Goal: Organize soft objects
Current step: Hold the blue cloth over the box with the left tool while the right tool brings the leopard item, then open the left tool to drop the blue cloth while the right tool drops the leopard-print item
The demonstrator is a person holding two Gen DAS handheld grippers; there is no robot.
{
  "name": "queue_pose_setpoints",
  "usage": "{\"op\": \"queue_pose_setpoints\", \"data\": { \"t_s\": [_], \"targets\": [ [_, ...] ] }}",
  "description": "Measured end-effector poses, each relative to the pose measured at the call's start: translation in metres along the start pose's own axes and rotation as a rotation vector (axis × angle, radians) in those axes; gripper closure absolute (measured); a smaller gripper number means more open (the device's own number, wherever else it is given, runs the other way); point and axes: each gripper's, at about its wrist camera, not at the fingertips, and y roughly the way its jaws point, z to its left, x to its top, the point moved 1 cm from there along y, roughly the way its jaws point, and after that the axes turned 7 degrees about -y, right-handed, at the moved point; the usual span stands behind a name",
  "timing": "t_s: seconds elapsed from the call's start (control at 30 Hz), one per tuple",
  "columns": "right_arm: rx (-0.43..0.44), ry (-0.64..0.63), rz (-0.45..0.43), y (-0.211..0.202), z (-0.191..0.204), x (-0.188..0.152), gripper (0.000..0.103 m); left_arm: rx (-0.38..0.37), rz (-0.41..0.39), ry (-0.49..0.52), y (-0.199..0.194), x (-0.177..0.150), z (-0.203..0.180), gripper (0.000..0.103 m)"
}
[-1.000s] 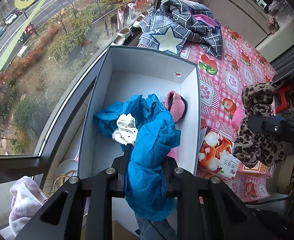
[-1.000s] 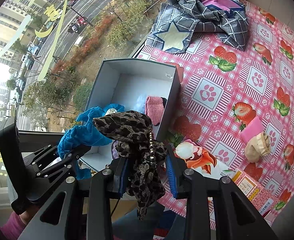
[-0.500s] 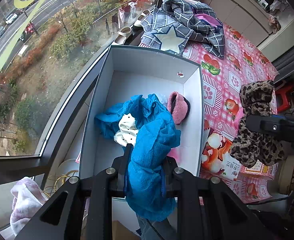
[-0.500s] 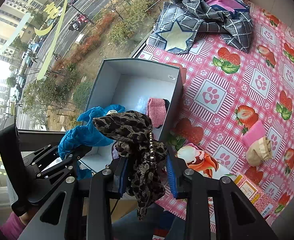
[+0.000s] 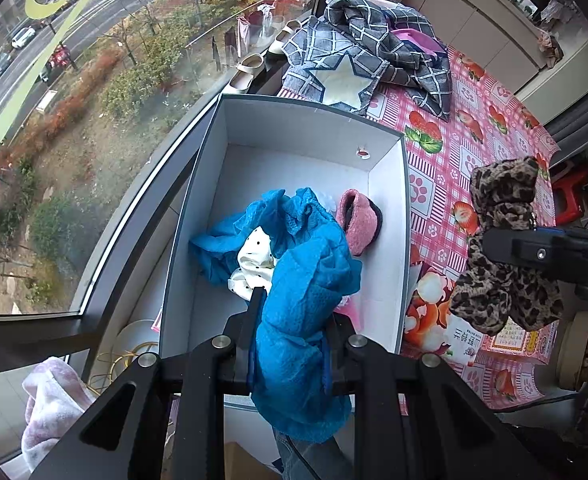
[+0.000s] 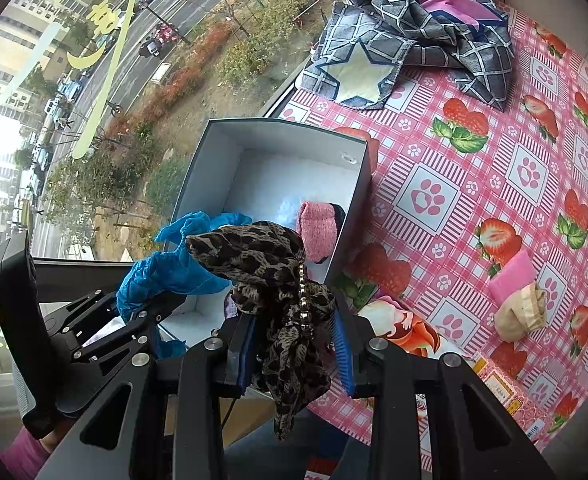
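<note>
My left gripper is shut on a blue cloth that trails down into the white box by the window. The box also holds a pink sock and a white dotted cloth. My right gripper is shut on a leopard-print cloth, held above the box's near right corner. The leopard cloth also shows right of the box in the left wrist view. The left gripper with the blue cloth shows at the left in the right wrist view.
A grey checked garment with a star lies at the far end of the pink strawberry tablecloth. A pink item and a beige sock lie at the right. A printed package lies beside the box. A window runs along the left.
Both grippers have shifted slightly toward the box, still holding their cloths. Little else differs.
</note>
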Motion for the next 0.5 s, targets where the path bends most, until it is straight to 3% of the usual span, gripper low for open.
{"op": "queue_pose_setpoints", "data": {
  "t_s": [0.5],
  "targets": [
    [-0.001, -0.015, 0.009, 0.014, 0.006, 0.023, 0.069, 0.017, 0.027, -0.004, 0.015, 0.009, 0.001, 0.078]
  ]
}}
